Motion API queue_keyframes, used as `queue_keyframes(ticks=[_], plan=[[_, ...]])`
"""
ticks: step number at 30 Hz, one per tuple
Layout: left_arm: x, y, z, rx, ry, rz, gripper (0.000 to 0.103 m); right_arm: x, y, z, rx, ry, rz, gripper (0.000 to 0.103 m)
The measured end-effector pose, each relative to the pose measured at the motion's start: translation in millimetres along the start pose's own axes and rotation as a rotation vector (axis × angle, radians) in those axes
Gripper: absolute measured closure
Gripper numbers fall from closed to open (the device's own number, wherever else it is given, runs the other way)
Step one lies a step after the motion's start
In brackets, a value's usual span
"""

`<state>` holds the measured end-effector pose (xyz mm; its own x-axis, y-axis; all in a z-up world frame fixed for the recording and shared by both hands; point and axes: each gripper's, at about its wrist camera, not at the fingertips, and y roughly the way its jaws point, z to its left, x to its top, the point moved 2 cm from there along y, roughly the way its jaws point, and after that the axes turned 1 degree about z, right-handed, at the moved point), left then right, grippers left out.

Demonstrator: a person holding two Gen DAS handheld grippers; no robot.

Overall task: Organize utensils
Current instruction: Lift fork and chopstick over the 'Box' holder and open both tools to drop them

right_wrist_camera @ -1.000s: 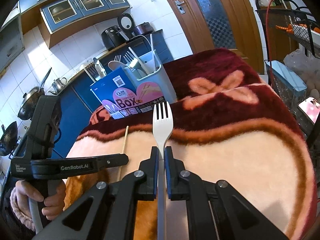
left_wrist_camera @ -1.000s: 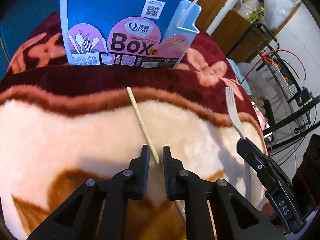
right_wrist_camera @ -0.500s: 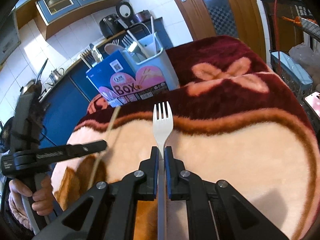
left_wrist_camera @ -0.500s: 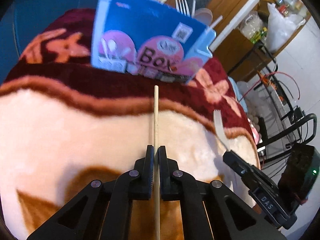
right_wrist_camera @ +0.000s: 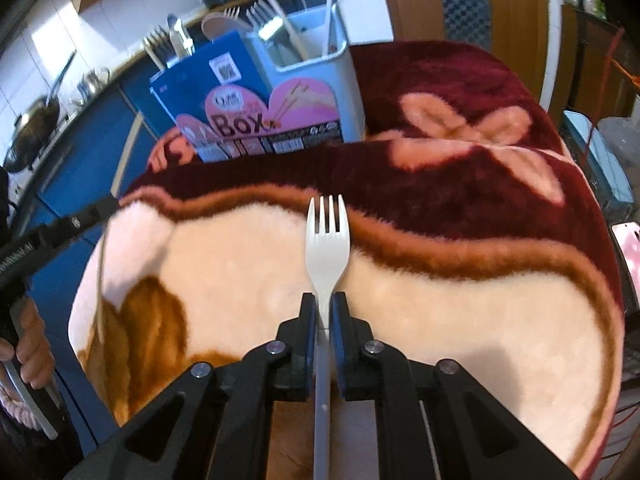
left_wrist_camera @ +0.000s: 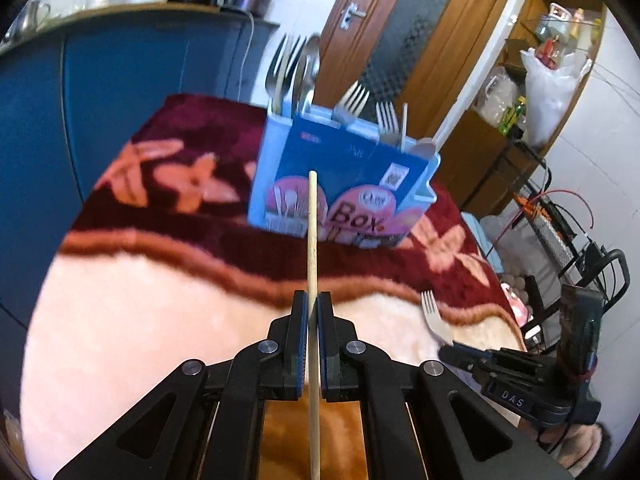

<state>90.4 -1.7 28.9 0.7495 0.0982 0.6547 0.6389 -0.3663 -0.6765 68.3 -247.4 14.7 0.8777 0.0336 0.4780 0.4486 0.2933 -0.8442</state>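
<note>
My left gripper [left_wrist_camera: 312, 300] is shut on a wooden chopstick [left_wrist_camera: 312, 240], held off the blanket with its tip pointing at the blue utensil box [left_wrist_camera: 344, 184]. Forks and spoons stand upright in that box. My right gripper [right_wrist_camera: 324, 304] has a white plastic fork [right_wrist_camera: 327, 248] by its neck, tines forward, low over the blanket; its jaws are opening, with the fork still between the pads. The utensil box [right_wrist_camera: 272, 120] stands beyond it. In the left wrist view the fork [left_wrist_camera: 432, 314] and right gripper [left_wrist_camera: 444, 350] sit at lower right.
A plush red and cream blanket [right_wrist_camera: 460, 300] covers the table. Blue cabinets [left_wrist_camera: 120, 80] stand behind, with a wooden door [left_wrist_camera: 400, 40] and a wire rack [left_wrist_camera: 560, 232] to the right. A person's hand [right_wrist_camera: 24, 340] holds the left tool at the table's left edge.
My left gripper closed on the chopstick and raised it off the blanket, swinging it in line with the box. My right gripper tipped down toward the blanket with the fork.
</note>
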Motion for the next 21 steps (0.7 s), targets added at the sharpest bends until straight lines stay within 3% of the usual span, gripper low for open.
queue_keyframes(ticks=[7,8,11,15,21], plan=[[29.2,-17.4,-5.1,0.029,0.071,-0.146,0.098,14.8,8.4,3.3,0.006,-0.055,0.115,0.088],[34.3,-19.5,-5.9,0.027,0.079,-0.165,0.098,16.4,8.6,2.6,0.003,-0.06,0.125,0.093],[50.5,-26.0,-8.5,0.023,0.089,-0.22,0.098,16.3,7.0,2.0,0.003,-0.077,0.118,0.093],[75.7,-31.0,-14.4,0.017,0.089,-0.298,0.098,15.6,-8.8,-0.8,0.055,-0.056,0.031,0.093],[104.6,-31.9,-28.5,0.012,0.107,-0.385,0.098,29.8,-49.9,2.6,0.097,-0.064,-0.204,0.094]])
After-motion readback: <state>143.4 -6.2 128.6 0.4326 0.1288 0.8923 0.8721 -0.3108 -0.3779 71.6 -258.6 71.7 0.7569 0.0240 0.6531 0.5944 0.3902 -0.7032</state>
